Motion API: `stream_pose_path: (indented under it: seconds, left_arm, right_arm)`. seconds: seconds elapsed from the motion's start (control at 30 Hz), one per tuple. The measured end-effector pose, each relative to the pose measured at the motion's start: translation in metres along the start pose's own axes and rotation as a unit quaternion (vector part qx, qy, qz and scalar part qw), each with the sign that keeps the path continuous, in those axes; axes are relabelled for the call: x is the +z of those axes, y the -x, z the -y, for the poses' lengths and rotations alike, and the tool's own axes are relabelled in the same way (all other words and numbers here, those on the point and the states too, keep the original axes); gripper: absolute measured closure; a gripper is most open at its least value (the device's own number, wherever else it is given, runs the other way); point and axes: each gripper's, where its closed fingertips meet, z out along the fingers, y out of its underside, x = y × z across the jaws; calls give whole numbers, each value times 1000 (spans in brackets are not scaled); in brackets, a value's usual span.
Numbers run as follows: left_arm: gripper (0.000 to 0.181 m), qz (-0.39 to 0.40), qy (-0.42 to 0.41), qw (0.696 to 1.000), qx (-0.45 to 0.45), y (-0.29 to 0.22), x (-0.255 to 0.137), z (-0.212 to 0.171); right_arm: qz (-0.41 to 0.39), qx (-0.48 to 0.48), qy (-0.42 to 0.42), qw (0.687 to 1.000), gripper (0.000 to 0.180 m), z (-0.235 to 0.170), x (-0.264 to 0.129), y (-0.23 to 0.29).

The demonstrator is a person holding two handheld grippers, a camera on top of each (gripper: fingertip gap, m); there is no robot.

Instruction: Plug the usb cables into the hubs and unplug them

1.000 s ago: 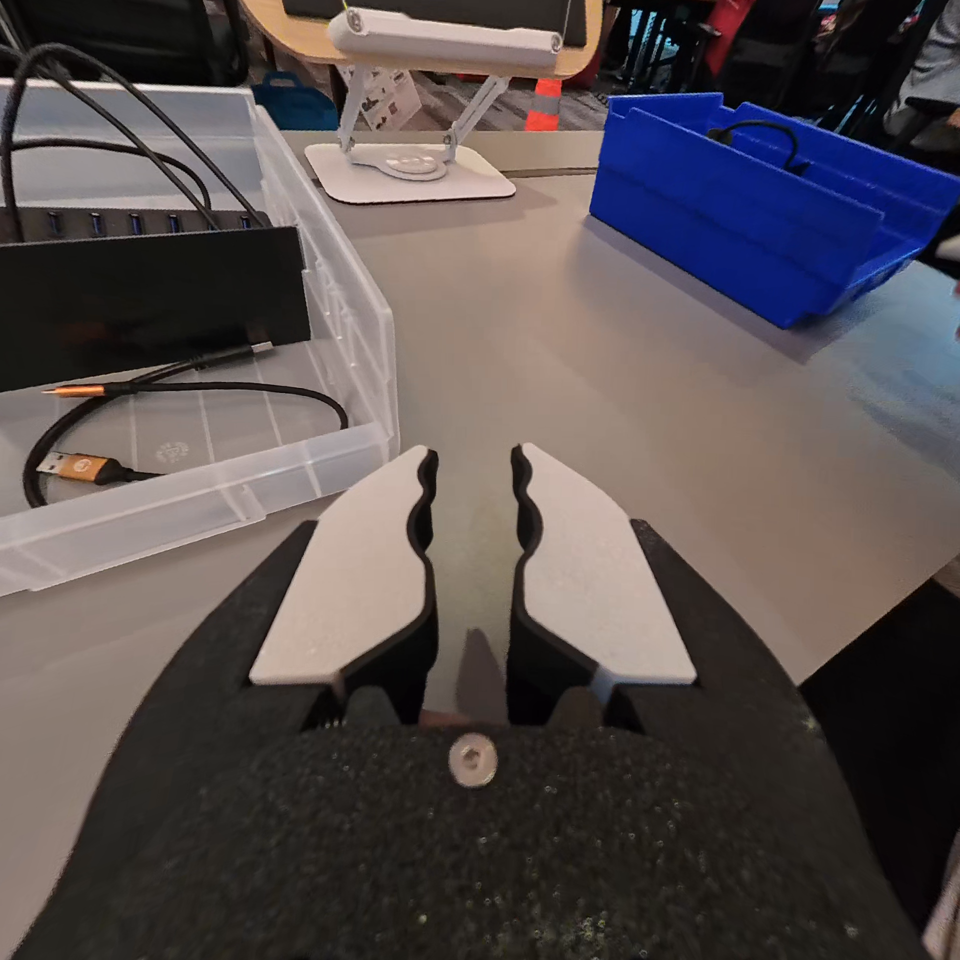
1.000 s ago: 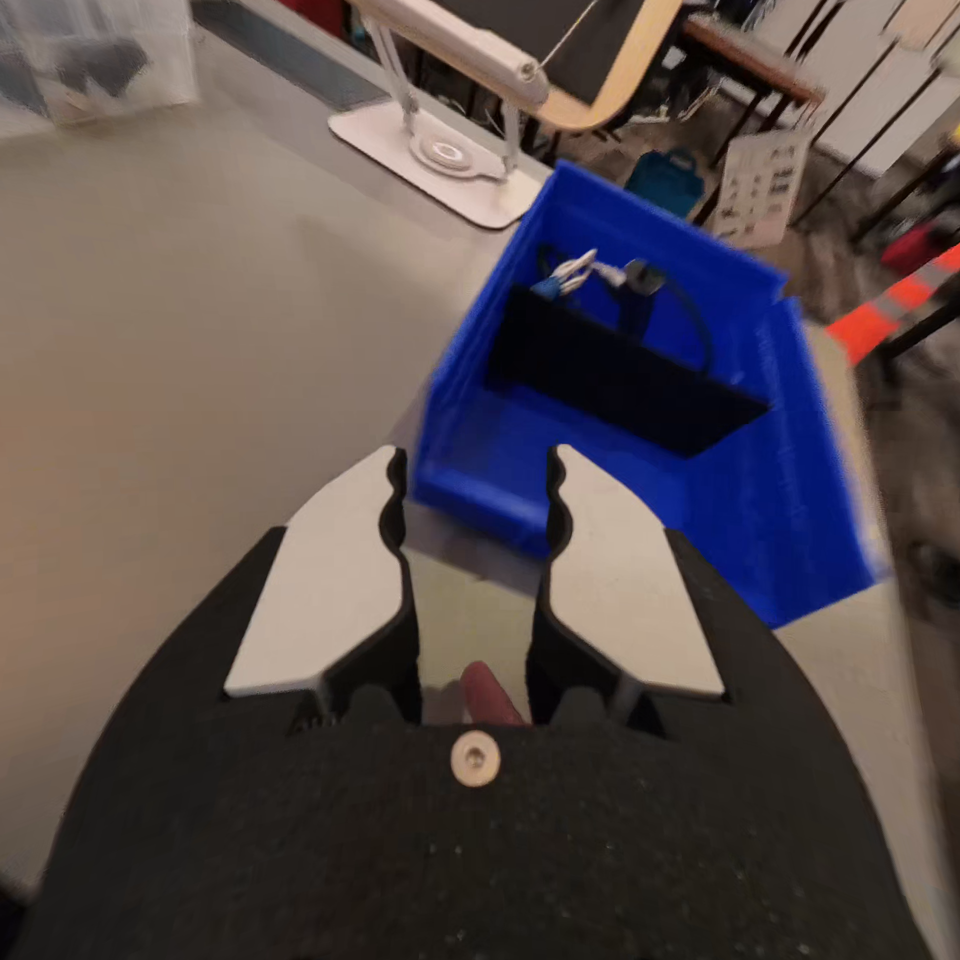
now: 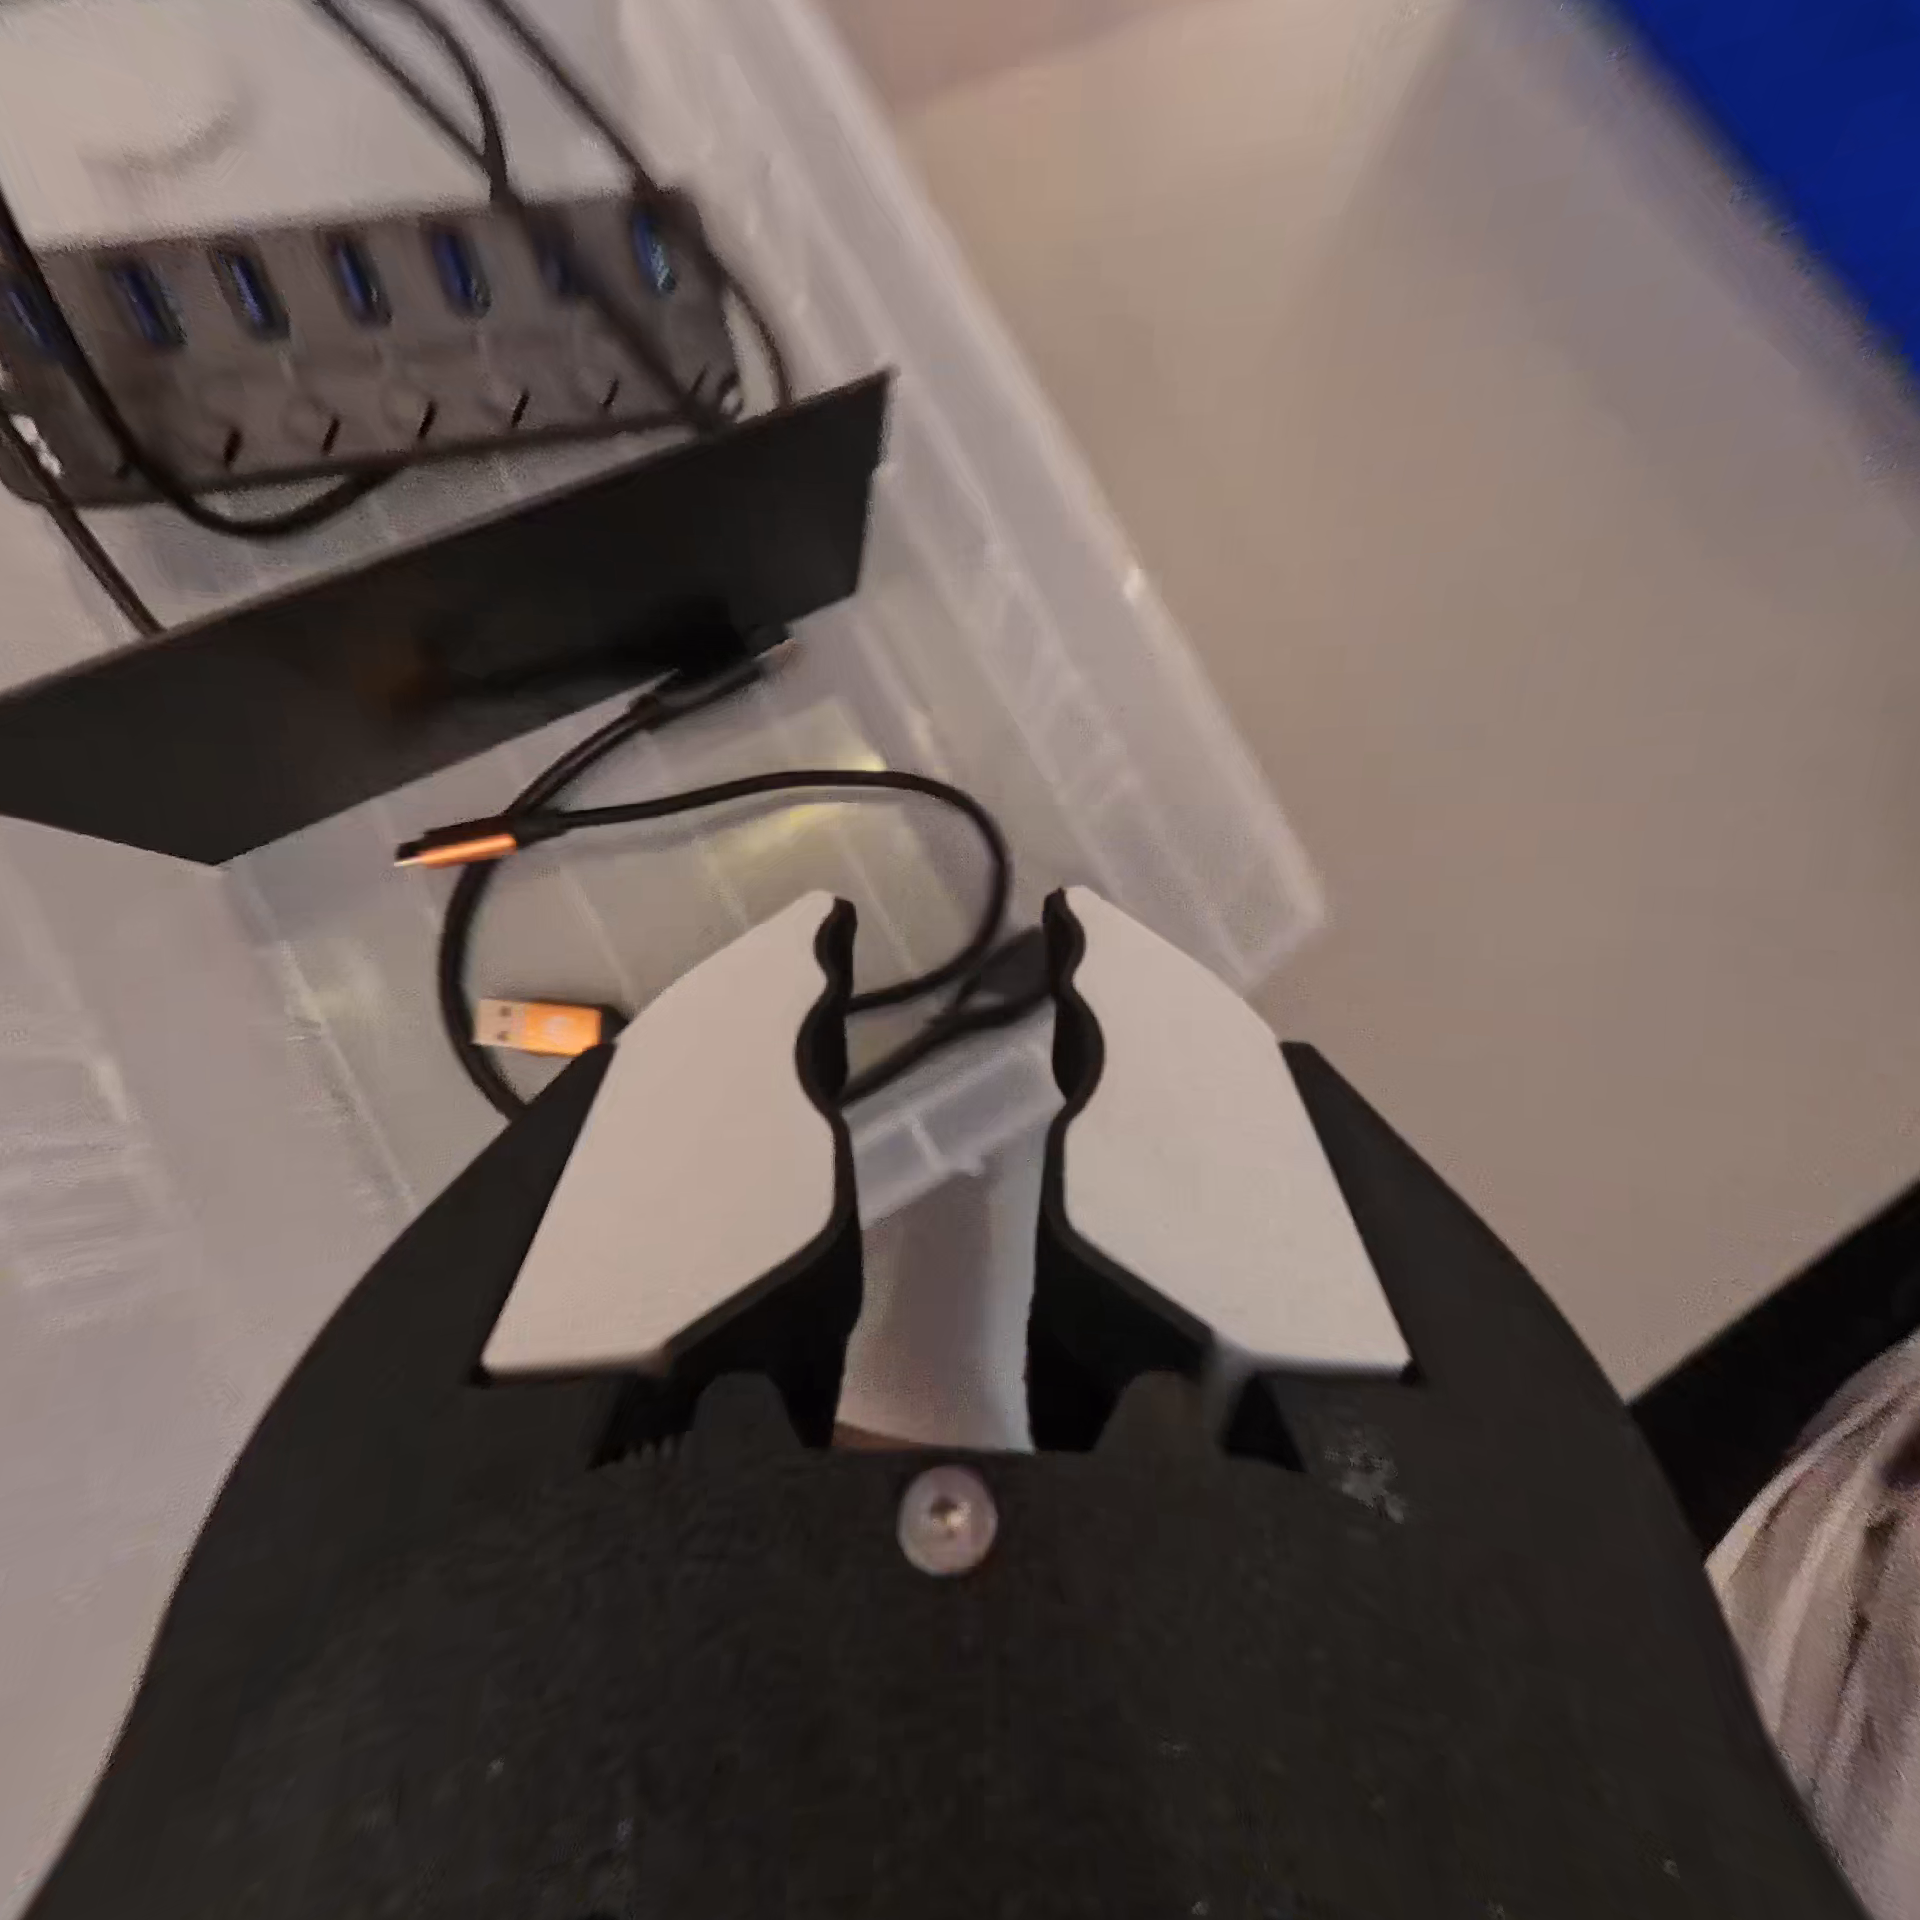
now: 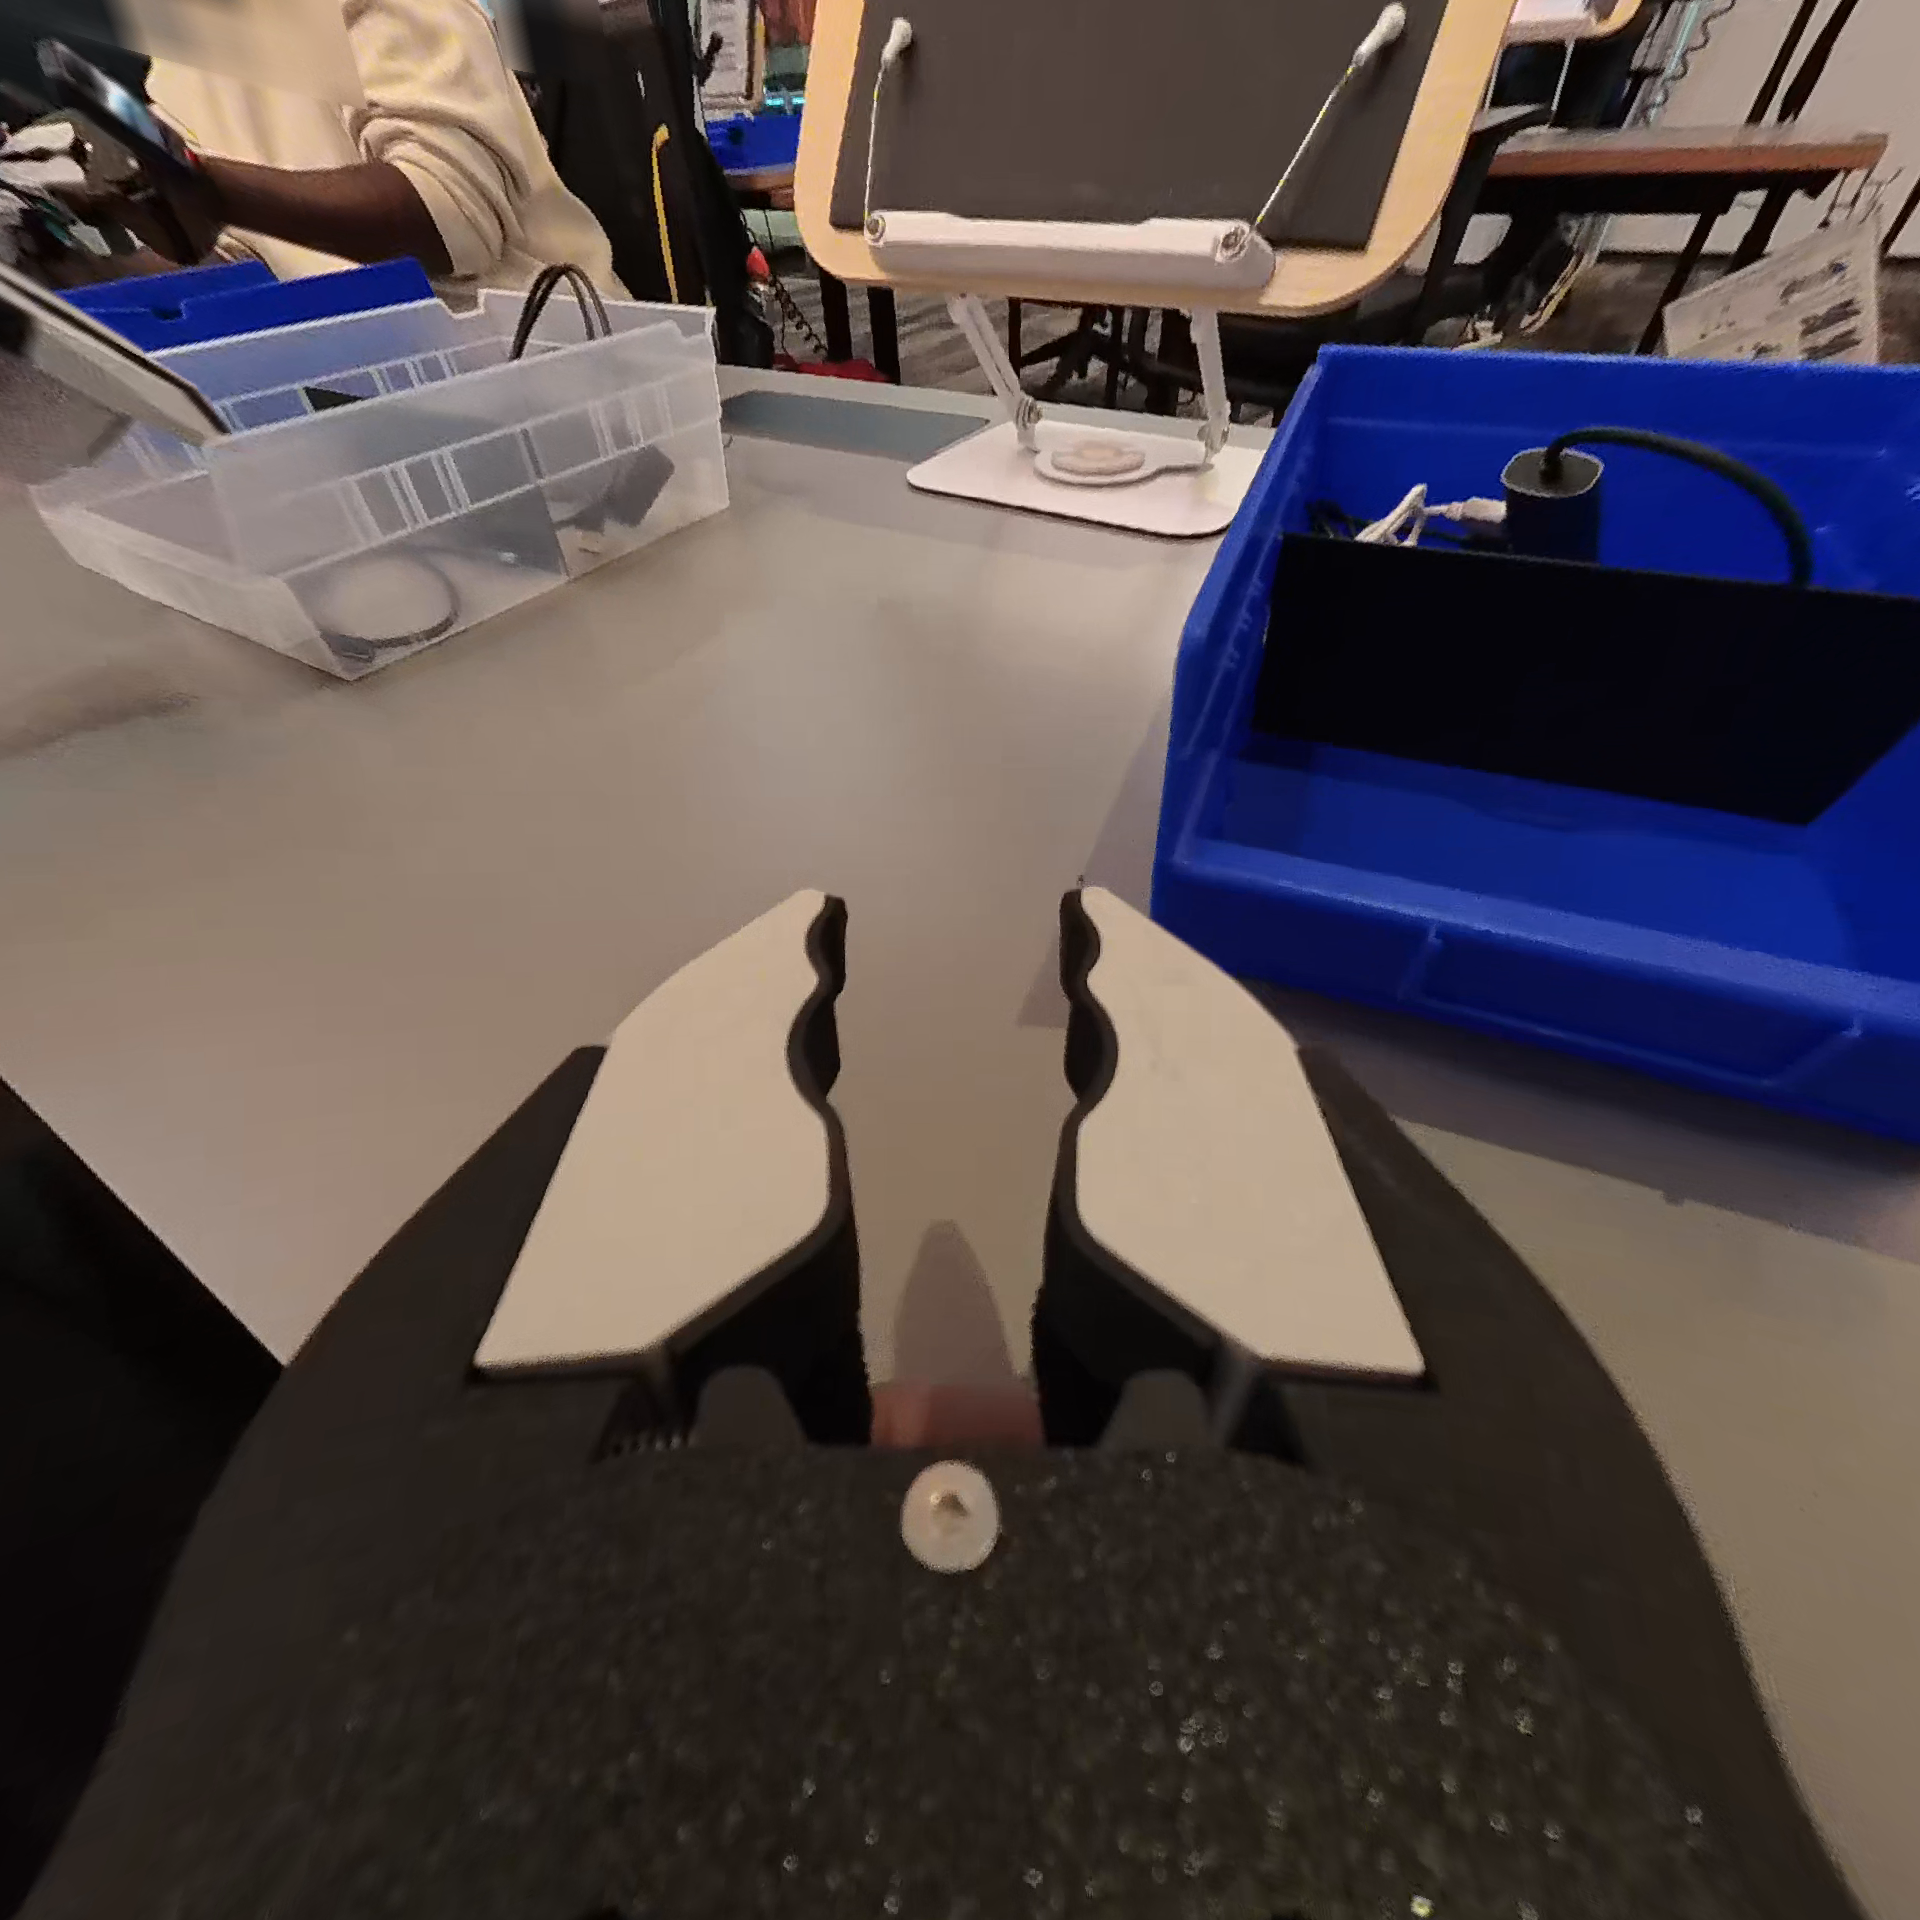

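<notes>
Two loose plugs lie on the floor of the clear plastic bin (image 3: 1091,665) ahead of our left claw (image 3: 948,909): an orange USB-A plug (image 3: 545,1029) just left of the claw's tips and a slimmer orange plug (image 3: 468,844) a little beyond it, both on black braided cable (image 3: 914,800) that loops between them. Past a black divider panel (image 3: 447,644) sits the long grey multi-port USB hub (image 3: 353,322), its blue sockets facing up, with several black cables already seated in it. We judge the divider is there to brace the hub, so that a plug can be pushed in without the hub sliding.

Our left claw is tilted down over the bin's near corner, its jaws parted a moderate way and gripping nothing. The view is blurred, so we cannot tell how close the tips are to the cable. The likely aim is the USB-A plug, which lies flat with its metal end pointing left.

Our right claw (image 4: 954,904) hangs over the bare grey counter (image 4: 520,883), likewise parted and empty. To its right stands a blue plastic bin (image 4: 1507,935) with its own black divider (image 4: 1558,675), behind which a small dark hub (image 4: 1553,509) stands upright with white cables (image 4: 1403,520) beside it. Farther off we see a white tablet stand (image 4: 1081,457) and a person's cream sleeve (image 4: 447,145).
</notes>
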Motion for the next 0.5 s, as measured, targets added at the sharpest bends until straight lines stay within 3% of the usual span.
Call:
stream_pose_path:
  seconds: [0.07, 0.23, 0.33, 0.37, 0.5]
  left_arm:
    - [145, 17, 55, 998, 28, 21, 23, 1]
    - [142, 49, 155, 950, 265, 59, 58, -6]
    - [146, 2, 196, 935, 295, 56, 77, -16]
    - [162, -15, 199, 934, 296, 53, 81, -18]
    - [176, -2, 207, 923, 323, 60, 82, -18]
  right_arm:
    - [1, 4, 0, 1000, 140, 0, 0, -1]
    - [3, 17, 2, 1000, 140, -2, 0, -2]
    - [6, 26, 6, 1000, 140, -3, 1, -4]
    - [8, 30, 8, 999, 140, -3, 2, -5]
    - [15, 41, 17, 999, 141, -5, 5, -6]
